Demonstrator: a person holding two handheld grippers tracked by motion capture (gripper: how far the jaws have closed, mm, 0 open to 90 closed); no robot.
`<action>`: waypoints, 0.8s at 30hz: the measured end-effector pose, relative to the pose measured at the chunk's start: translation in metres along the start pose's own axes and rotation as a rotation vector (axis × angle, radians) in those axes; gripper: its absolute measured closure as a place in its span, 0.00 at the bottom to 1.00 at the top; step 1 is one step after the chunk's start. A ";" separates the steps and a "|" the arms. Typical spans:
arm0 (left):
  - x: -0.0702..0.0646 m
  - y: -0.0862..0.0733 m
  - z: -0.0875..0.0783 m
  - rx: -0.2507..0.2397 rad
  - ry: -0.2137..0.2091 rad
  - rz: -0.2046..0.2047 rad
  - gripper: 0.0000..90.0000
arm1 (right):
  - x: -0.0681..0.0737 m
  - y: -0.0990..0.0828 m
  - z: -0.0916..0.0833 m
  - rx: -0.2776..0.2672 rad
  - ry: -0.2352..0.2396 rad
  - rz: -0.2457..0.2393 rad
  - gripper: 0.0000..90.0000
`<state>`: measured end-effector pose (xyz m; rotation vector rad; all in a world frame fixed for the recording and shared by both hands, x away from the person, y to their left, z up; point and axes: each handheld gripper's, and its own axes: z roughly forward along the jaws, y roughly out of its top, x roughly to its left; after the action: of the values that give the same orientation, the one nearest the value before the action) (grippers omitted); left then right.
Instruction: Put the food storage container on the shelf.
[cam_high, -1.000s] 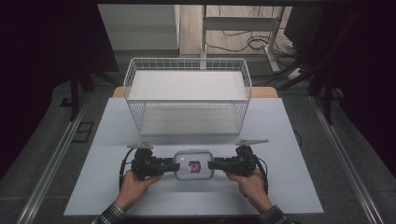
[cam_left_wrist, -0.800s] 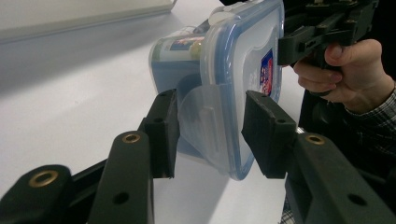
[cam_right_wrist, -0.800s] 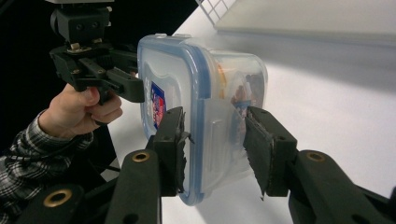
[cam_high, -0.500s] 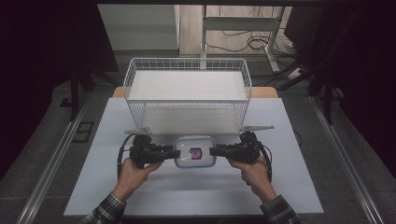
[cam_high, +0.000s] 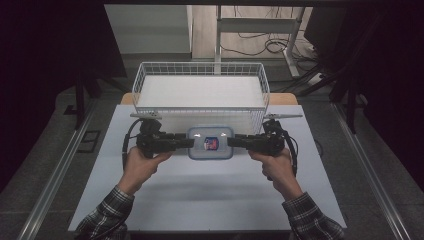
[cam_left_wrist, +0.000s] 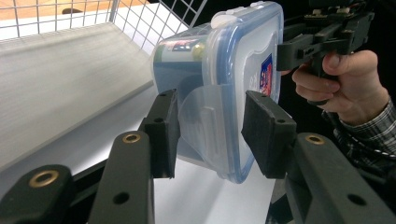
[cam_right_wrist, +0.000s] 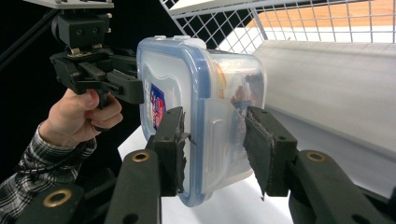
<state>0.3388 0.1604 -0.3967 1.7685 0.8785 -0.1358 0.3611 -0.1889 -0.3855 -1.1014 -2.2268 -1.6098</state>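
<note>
A clear plastic food container (cam_high: 210, 142) with a blue-rimmed lid and a red-and-blue label hangs above the white table, just in front of the wire basket (cam_high: 200, 64). My left gripper (cam_high: 190, 143) clamps its left end and my right gripper (cam_high: 231, 142) clamps its right end. In the left gripper view the pads of the left gripper (cam_left_wrist: 210, 133) press on the container (cam_left_wrist: 233, 79) at its latch flap, and the right gripper (cam_left_wrist: 289, 46) shows beyond it. In the right gripper view the right gripper (cam_right_wrist: 215, 149) squeezes the container (cam_right_wrist: 187, 79), with the left gripper (cam_right_wrist: 130, 86) on its far end.
The white wire basket stands at the back of the white table (cam_high: 200, 195), with a pale liner on its floor. Metal rails run along both sides of the table. Desk legs and cables lie on the floor behind the basket.
Both hands have risen together, lifting the container off the table and a little toward the basket's front wall. The grips look unchanged.
</note>
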 end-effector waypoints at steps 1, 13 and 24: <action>0.001 0.002 -0.001 -0.003 -0.002 -0.002 0.64 | 0.000 0.002 0.000 0.000 -0.001 0.001 0.65; 0.010 0.042 -0.015 -0.044 -0.004 -0.002 0.64 | 0.006 0.045 0.003 -0.019 -0.007 -0.016 0.65; 0.027 0.080 -0.023 -0.067 -0.001 -0.013 0.64 | 0.002 0.086 0.011 -0.041 -0.020 -0.032 0.65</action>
<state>0.3999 0.1835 -0.3388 1.7007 0.8844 -0.1143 0.4183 -0.1666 -0.3248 -1.1023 -2.2444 -1.6722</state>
